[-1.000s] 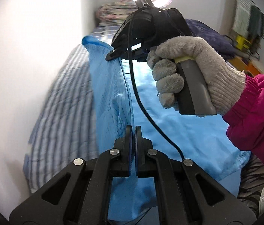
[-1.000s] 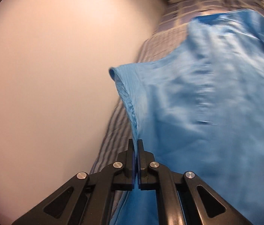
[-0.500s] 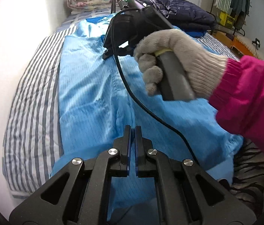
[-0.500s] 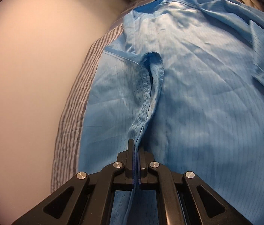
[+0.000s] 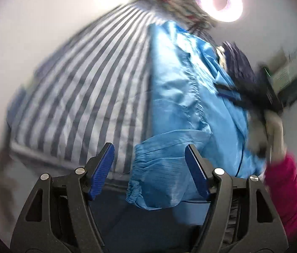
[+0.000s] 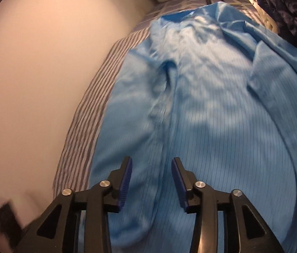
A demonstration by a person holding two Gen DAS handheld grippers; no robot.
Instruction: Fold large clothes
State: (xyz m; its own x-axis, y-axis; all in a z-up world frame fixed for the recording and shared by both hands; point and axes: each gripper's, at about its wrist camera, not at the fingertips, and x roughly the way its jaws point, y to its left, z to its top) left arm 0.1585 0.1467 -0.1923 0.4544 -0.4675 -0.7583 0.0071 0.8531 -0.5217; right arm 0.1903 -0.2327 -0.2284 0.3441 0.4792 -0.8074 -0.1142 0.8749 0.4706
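While both hand-held grippers (image 5: 149, 161) (image 6: 151, 179) opening, released, blue garment (image 6: 201, 105) lies on striped bedsheet (image 5: 81, 97); no writing legible.

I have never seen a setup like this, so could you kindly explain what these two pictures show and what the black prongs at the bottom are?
Each picture comes from a camera mounted on a hand-held grasping tool, looking forward along its two fingers. A person holds one in each hand. The prongs with blue pads are the left tool and the right tool. Both jaws are opening, and no pad presses on anything. A large blue garment lies spread on a striped bed sheet. In the left view, its gathered cuff hangs loosely between the open pads. There you also glimpse, blurred, the person's gloved right hand and pink sleeve.
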